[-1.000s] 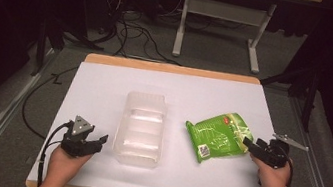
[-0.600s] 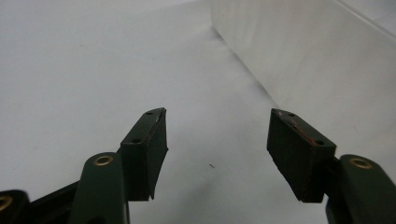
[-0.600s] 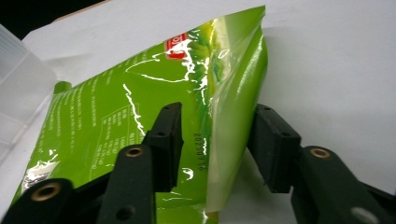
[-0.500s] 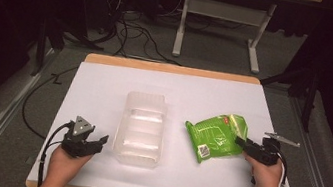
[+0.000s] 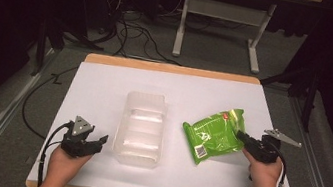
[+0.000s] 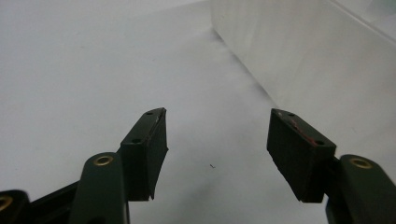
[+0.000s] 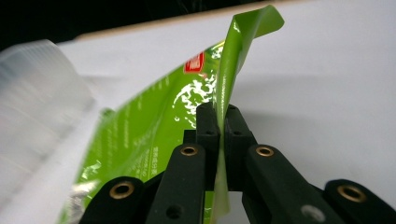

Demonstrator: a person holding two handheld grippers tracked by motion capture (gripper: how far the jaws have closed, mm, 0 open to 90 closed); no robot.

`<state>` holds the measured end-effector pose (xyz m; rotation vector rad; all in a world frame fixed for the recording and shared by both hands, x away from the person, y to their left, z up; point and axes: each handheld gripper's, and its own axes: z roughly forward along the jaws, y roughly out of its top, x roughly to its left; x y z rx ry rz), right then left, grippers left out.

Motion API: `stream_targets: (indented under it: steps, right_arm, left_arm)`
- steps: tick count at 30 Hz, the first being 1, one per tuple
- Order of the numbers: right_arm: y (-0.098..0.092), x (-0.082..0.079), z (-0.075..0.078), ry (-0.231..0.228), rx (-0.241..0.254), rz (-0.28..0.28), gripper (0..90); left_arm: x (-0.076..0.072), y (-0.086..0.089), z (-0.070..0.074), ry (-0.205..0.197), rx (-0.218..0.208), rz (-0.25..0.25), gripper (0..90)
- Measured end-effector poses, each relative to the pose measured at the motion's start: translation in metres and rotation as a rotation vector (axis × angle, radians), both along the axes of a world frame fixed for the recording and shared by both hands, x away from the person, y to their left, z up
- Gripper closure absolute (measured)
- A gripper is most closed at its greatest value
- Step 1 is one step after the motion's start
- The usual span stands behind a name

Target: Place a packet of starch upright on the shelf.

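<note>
The right gripper (image 7: 221, 122) has its jaws clamped on the green bag's (image 5: 213, 134) edge — seemingly lifting it. The left gripper (image 6: 217, 140) rests near the counter's (image 5: 105, 84) front-left corner, jaws apart.

**Around the Tabletop**

The tabletop (image 5: 105, 84) carries a white sheet over a wooden board whose edge shows along its far and near sides. Beyond the tabletop, a tangle of black cables (image 5: 133, 35) lies on grey carpet, beside a white metal table frame (image 5: 222, 19). A cable (image 5: 34, 98) curls left of the tabletop.

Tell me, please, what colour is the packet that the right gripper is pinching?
Bright green packet with a small red label, clearest in the high view.
</note>
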<state>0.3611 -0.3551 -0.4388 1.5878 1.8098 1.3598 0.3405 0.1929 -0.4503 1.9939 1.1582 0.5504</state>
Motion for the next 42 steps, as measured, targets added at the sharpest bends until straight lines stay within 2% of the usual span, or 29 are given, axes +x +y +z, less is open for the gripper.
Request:
stream_targets:
  steps: [3, 5, 6, 7, 9, 10, 11, 16, 19, 20, 21, 24, 28, 32, 37, 38, 42]
  right_arm:
    - [0.006, -0.006, 0.012, -0.066, 0.019, 0.017, 88.5]
    - [0.012, -0.009, 0.019, -0.095, 0.012, 0.023, 88.6]
    - [0.018, -0.011, 0.024, -0.128, 0.004, 0.028, 88.9]
    - [0.018, -0.011, 0.024, -0.128, 0.004, 0.028, 88.9]
    - [0.024, -0.013, 0.031, -0.161, 0.001, 0.029, 89.0]
    - [0.029, -0.016, 0.038, -0.203, -0.012, 0.025, 89.2]
    - [0.029, -0.016, 0.038, -0.203, -0.012, 0.025, 89.2]
    - [0.039, -0.026, 0.054, -0.309, -0.018, 0.021, 89.3]
    - [0.047, -0.031, 0.059, -0.344, -0.034, 0.064, 89.2]
    - [0.054, -0.035, 0.059, -0.358, -0.048, 0.103, 88.8]
    - [0.054, -0.035, 0.059, -0.358, -0.048, 0.103, 88.8]
    - [0.064, -0.041, 0.059, -0.371, -0.058, 0.161, 86.2]
    - [0.067, -0.043, 0.057, -0.373, -0.060, 0.181, 83.3]
    - [0.067, -0.042, 0.054, -0.368, -0.057, 0.182, 79.3]
    - [0.063, -0.038, 0.049, -0.337, -0.048, 0.175, 75.9]
    - [0.061, -0.036, 0.047, -0.323, -0.026, 0.178, 74.4]
    - [0.059, -0.034, 0.044, -0.310, -0.022, 0.174, 72.9]
  left_arm:
    - [0.000, 0.000, 0.000, 0.000, 0.002, -0.001, 38.5]
    - [0.000, 0.000, 0.000, -0.001, 0.000, 0.000, 38.5]
    - [0.000, 0.000, 0.000, -0.001, -0.001, 0.001, 38.5]
    - [0.000, 0.000, 0.000, -0.002, 0.000, 0.001, 38.5]
    - [0.000, 0.000, 0.000, -0.004, -0.003, 0.004, 38.5]
    - [0.000, 0.000, 0.000, -0.004, -0.002, 0.004, 38.5]
    - [0.000, 0.000, 0.000, -0.004, -0.002, 0.004, 38.5]
    - [0.000, 0.001, 0.000, -0.003, -0.003, 0.002, 38.5]
    - [0.000, 0.001, 0.001, -0.002, -0.004, 0.003, 38.5]
    - [0.000, 0.001, 0.001, -0.002, -0.005, 0.002, 38.5]
    - [0.000, 0.001, 0.001, -0.004, -0.006, 0.002, 38.5]
    - [-0.001, 0.001, 0.001, -0.004, -0.002, -0.003, 38.5]
    - [-0.001, 0.001, 0.001, -0.003, -0.002, -0.005, 38.5]
    - [-0.001, 0.000, 0.001, -0.001, 0.001, -0.011, 38.4]
    - [0.000, 0.000, 0.001, 0.000, 0.005, -0.012, 38.4]
    - [0.000, 0.000, 0.000, -0.001, 0.002, -0.010, 38.4]
    - [-0.001, -0.001, 0.000, 0.003, 0.002, -0.011, 38.3]
